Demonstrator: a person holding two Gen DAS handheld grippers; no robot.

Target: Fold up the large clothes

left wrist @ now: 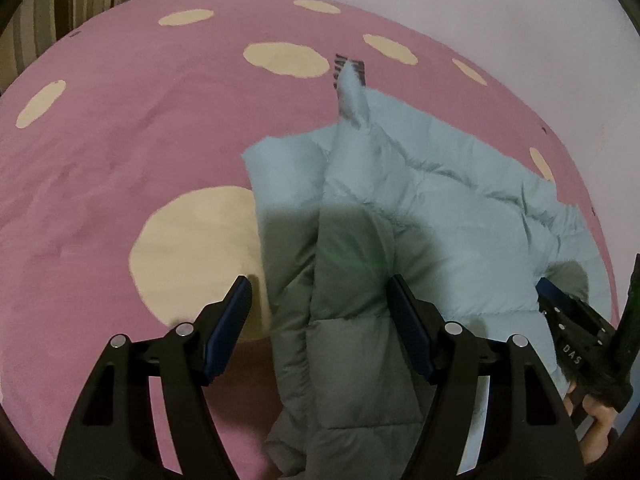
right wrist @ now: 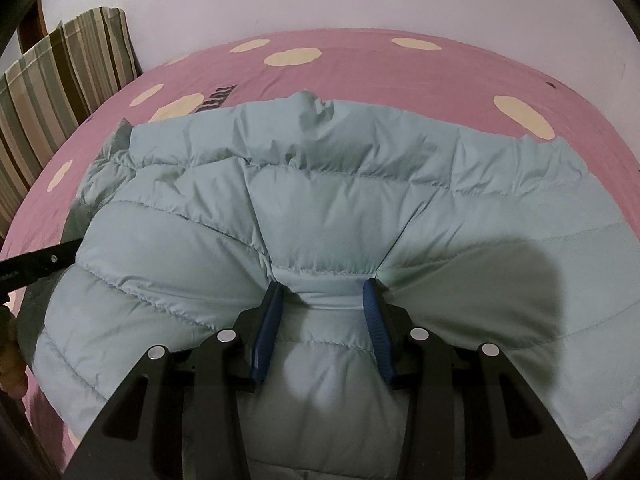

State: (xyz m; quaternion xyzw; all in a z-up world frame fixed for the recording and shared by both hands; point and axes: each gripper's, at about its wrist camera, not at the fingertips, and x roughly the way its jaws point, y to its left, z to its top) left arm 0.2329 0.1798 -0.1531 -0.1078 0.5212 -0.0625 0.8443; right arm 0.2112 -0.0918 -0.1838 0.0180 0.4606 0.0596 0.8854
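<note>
A light blue quilted puffer jacket [right wrist: 320, 200] lies spread on a pink bed sheet [right wrist: 400, 72] with cream spots. My right gripper [right wrist: 322, 292] is shut on a bunched ridge of the jacket, and creases fan out from its blue pads [right wrist: 268, 320]. In the left wrist view a folded strip of the jacket [left wrist: 348, 280] runs between the fingers of my left gripper [left wrist: 320, 292]. Those jaws stand wide and open, and the left pad [left wrist: 236, 312] is clear of the fabric. The right gripper [left wrist: 560, 312] shows at that view's right edge, with a hand below it.
A striped cushion [right wrist: 60, 92] stands at the bed's far left against a pale wall [right wrist: 320, 0]. Dark printed letters [left wrist: 348, 66] mark the sheet beyond the jacket. Bare pink sheet [left wrist: 120, 140] stretches left of the jacket.
</note>
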